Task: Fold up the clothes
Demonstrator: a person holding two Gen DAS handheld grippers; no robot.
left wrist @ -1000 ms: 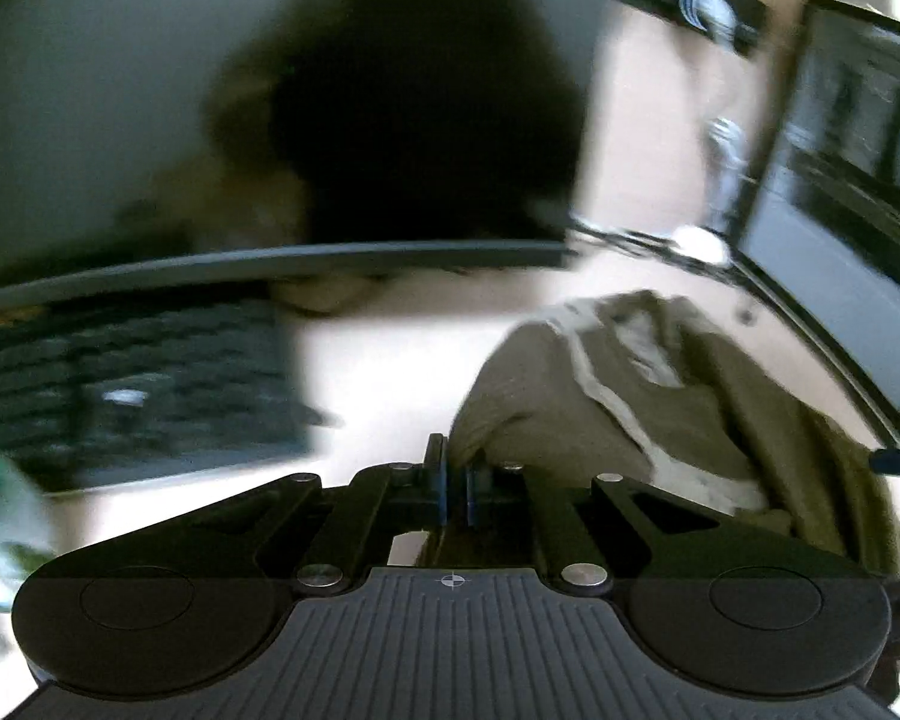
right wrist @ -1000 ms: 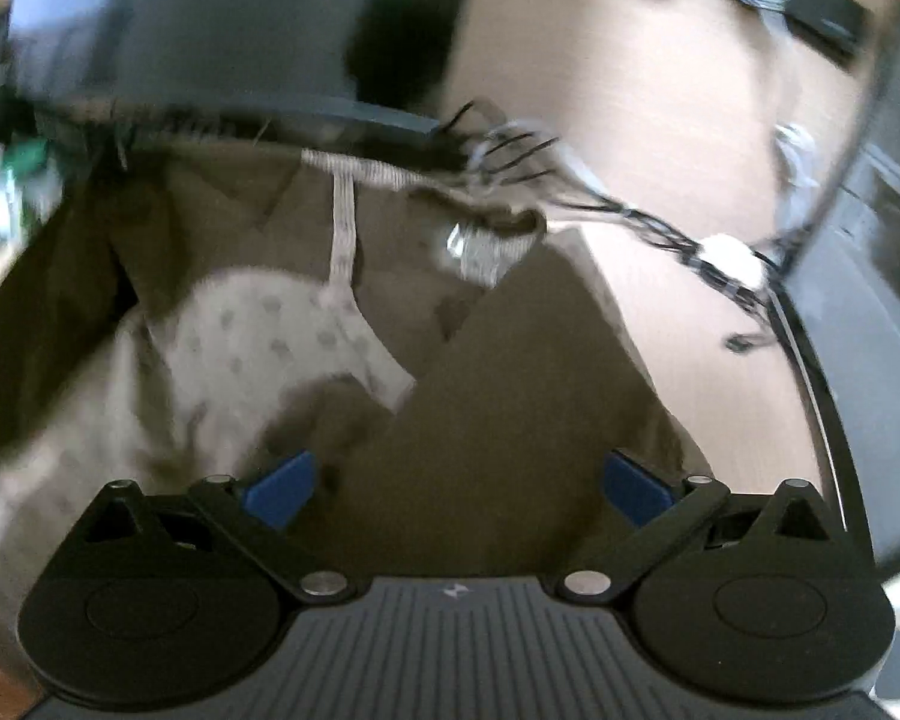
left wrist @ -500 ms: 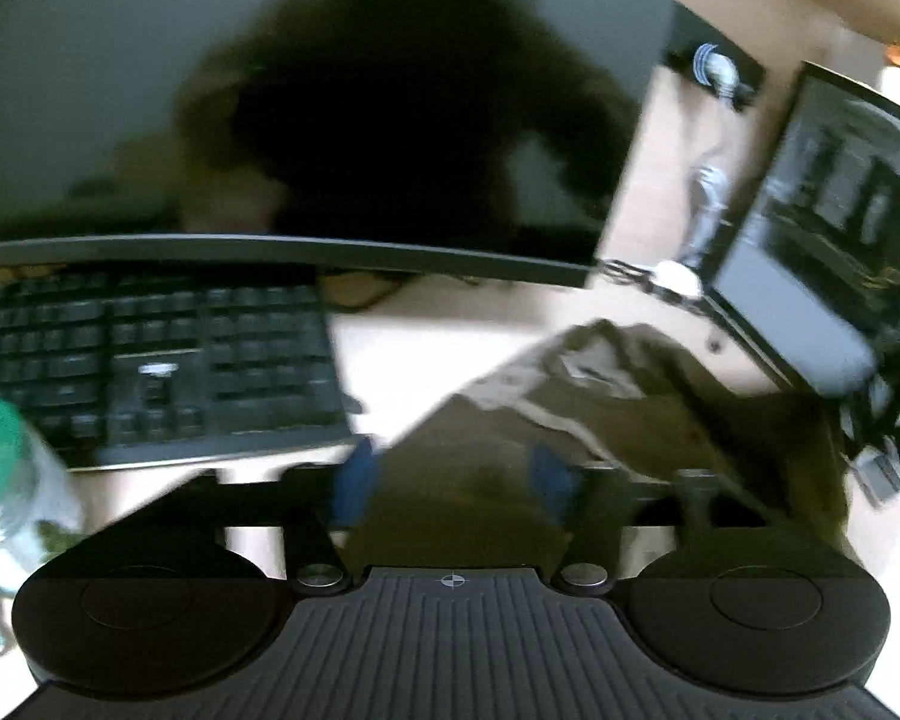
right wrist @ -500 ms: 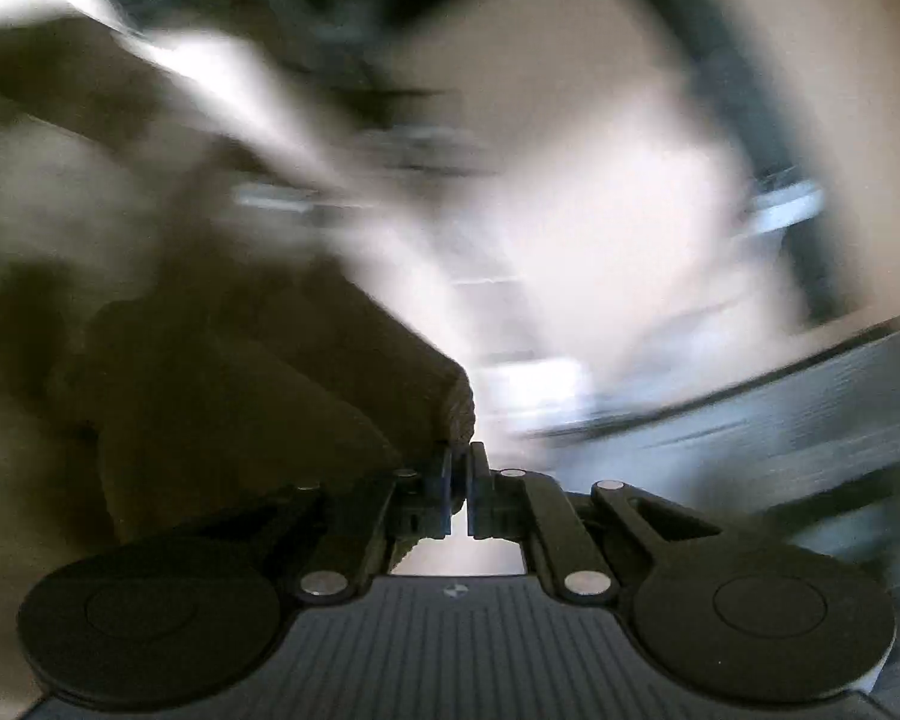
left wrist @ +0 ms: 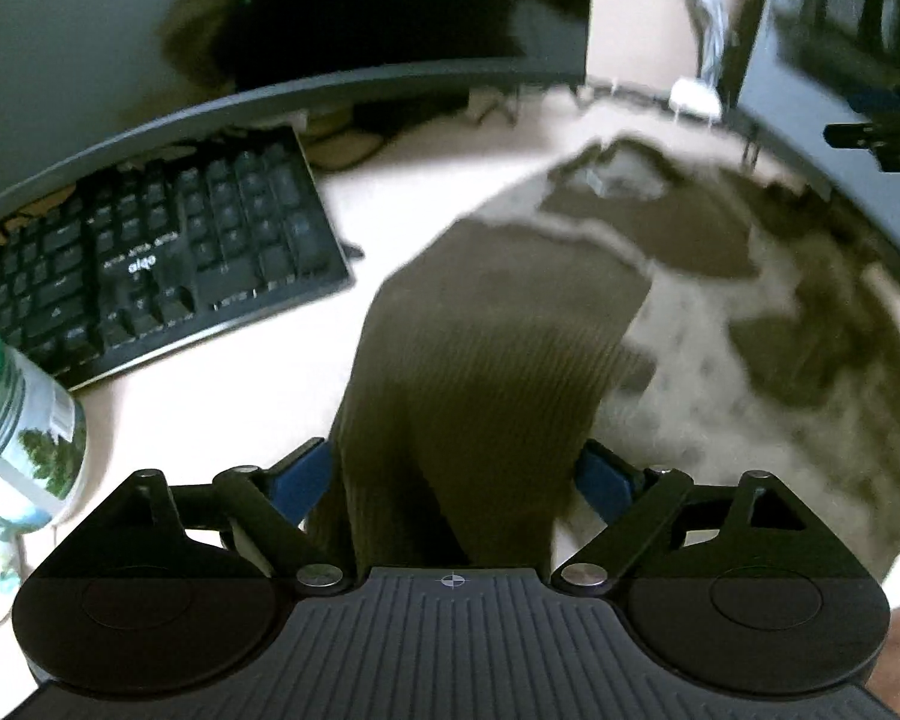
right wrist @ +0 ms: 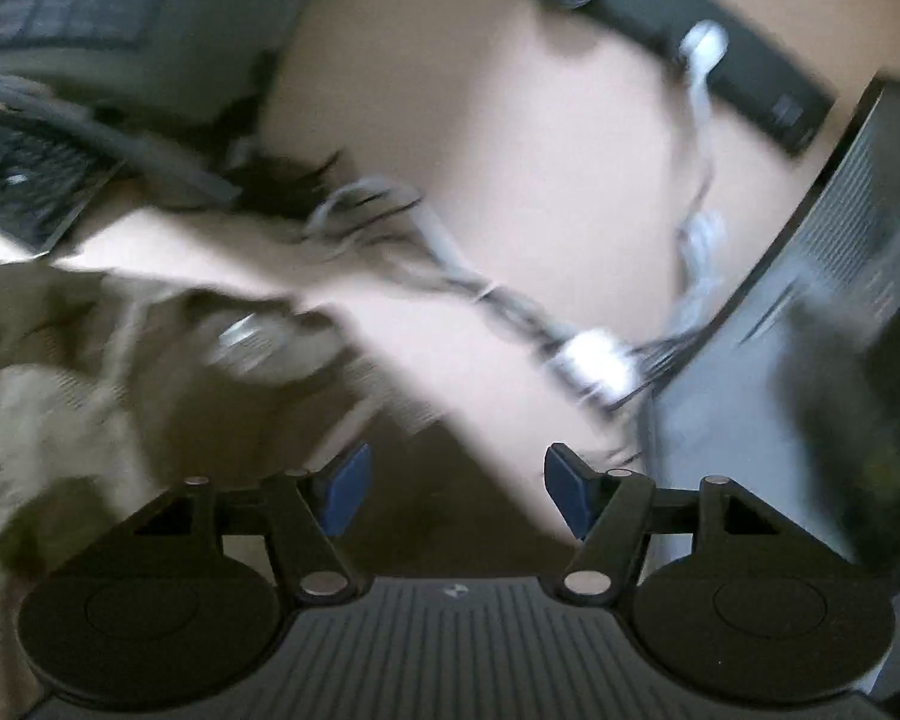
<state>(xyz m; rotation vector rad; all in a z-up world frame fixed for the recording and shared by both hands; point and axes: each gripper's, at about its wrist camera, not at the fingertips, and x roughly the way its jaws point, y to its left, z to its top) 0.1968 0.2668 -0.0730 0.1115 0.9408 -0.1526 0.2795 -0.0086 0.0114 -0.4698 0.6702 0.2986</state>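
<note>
Olive ribbed garment (left wrist: 570,312) lies crumpled mid-table, between keyboard (left wrist: 150,264) and the right-hand monitor (left wrist: 840,90). Left claw (left wrist: 453,474), jaws just opened wide, straddles a raised ribbed fold, unpinched. Right claw (right wrist: 453,492), also just opening, holds nothing. The fold should be gripped near its edge and laid flat.
</note>
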